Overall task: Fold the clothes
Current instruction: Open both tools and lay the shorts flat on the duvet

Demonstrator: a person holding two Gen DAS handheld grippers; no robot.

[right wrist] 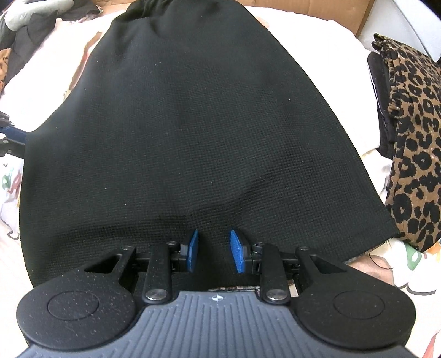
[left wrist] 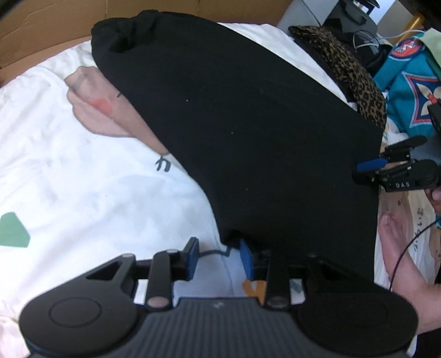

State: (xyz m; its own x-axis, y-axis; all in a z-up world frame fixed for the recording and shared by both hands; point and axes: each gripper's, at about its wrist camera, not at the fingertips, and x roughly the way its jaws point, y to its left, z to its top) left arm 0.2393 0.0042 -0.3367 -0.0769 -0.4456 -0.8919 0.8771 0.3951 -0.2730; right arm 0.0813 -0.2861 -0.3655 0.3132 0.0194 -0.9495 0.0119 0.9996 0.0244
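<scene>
Your left gripper point(left wrist: 219, 257) sits at the bottom of the left wrist view with its blue pads standing apart; the right-hand pad touches the near corner of the black garment point(left wrist: 248, 132), but whether that corner is pinched you cannot tell from here; printed white bedding shows through the gap. Your right gripper point(right wrist: 213, 252) fills the bottom of the right wrist view, its two blue pads parted with a clear gap, hovering over the near hem of the same black garment point(right wrist: 187, 124); nothing visibly lies clamped between them. In the left wrist view that right gripper point(left wrist: 369, 166) appears at the right edge, at the cloth's side edge, with a bare foot point(left wrist: 399, 253) just below it at lower right. The garment spreads from the bottom of both frames toward the top, narrowing to a bunched end at upper centre; it lies on the white patterned bedding point(left wrist: 69, 179). Beyond, at upper right, a leopard-print cloth point(right wrist: 410, 137) lies beside the garment; brown cardboard point(left wrist: 55, 24) lines the top left edge.
</scene>
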